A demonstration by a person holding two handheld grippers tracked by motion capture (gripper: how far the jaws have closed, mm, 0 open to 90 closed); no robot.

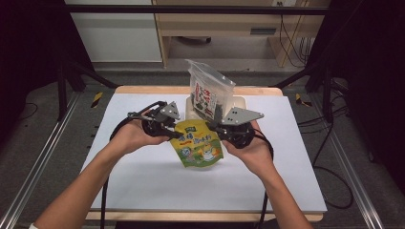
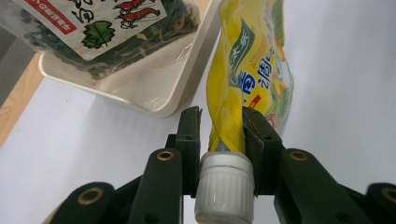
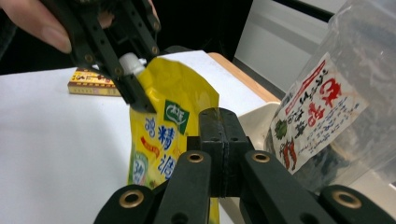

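Gripping: we are pinching the yellow pouch (image 2: pixel 243 70) at its spout with the left gripper (image 2: pixel 220 140).
Steadying: our right gripper (image 3: pixel 219 140) is clamping its edge; we are lifting evenly.

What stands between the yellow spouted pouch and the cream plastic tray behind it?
The yellow spouted pouch hangs between the left claw and the right claw, just in front of the cream plastic tray. No object lies in that gap, but the clear bag of dark seaweed already stands in the tray and takes up much of it.
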